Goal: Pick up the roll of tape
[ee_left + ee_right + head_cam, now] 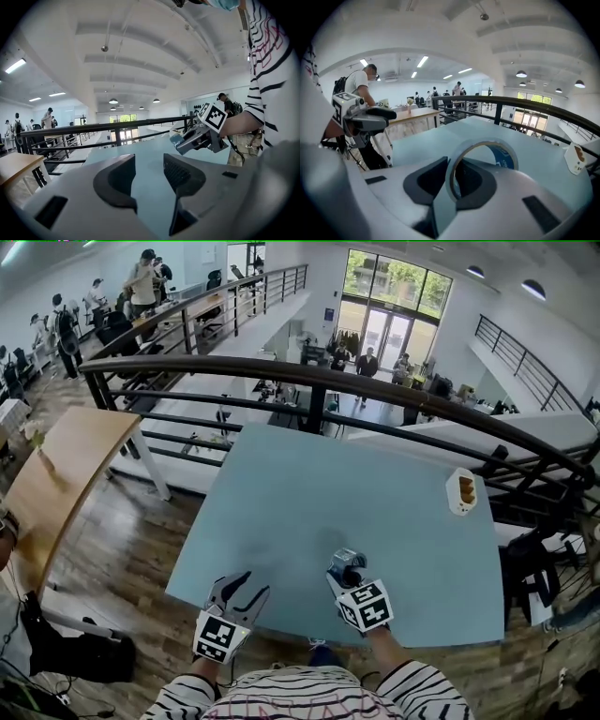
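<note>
At the far left a wooden table [56, 474] stands apart from my work area, on the plank floor [131, 549]. Next comes my left claw [255, 583], poised at the near edge of the pale blue bench [309, 493]. Its own view shows the two jaws standing well apart, with nothing between them but the bench top beyond. The marker cube [217, 637] sits behind it, just ahead of my striped sleeve [192, 697]. A dark metal railing [309, 381] curves across behind the bench's far side, with a lower hall visible past it. To the right of the left claw, my right claw [345, 561] points out over the same near edge. It is clamped on the roll of tape [505, 157]: the ring stands on edge between the jaws, its pale outer band toward the camera and its blue inner face showing through the hole. From the left gripper view the right claw and the tape at its tip look held above the bench top rather than resting on it. Farther right, near the bench's right-hand edge and well apart from both claws, lies a small white object with a brown patch [461, 491]; I cannot tell what it is.
</note>
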Motion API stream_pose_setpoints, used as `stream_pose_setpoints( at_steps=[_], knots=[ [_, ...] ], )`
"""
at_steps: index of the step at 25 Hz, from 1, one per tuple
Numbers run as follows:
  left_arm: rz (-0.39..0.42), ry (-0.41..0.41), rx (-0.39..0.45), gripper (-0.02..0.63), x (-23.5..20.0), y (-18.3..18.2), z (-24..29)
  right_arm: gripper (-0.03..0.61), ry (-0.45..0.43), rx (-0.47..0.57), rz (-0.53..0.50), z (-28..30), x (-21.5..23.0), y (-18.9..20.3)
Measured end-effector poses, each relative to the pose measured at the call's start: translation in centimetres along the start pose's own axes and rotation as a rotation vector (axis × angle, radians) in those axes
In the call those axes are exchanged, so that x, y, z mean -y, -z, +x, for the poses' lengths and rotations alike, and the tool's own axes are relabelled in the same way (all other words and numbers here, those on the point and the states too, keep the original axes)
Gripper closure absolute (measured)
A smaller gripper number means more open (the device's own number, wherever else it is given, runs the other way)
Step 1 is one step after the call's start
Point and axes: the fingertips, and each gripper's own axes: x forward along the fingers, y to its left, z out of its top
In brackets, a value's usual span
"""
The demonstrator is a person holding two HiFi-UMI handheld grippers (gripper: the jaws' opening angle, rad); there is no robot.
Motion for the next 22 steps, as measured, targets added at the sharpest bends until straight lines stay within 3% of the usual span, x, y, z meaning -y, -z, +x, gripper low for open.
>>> stream_pose_setpoints(
  at_steps=[4,9,22],
  knots=[
    [0.015,0.010,-0.008,0.481,0.7,-0.1,-0.9,0.512,0.062,0.123,0.028,-3.1,-0.3,-1.9],
    [0.034,0.003,-0.014,0.558,1.4,0.1,-2.0,0.512,0.053,0.248,0.123,-6.2,-1.4,-3.1],
    [0.028,0.016,0.003,0.583,3.1,0.2,-3.3,0.512,0.063,0.367,0.221,-10.8,-4.1,-2.1]
  ],
)
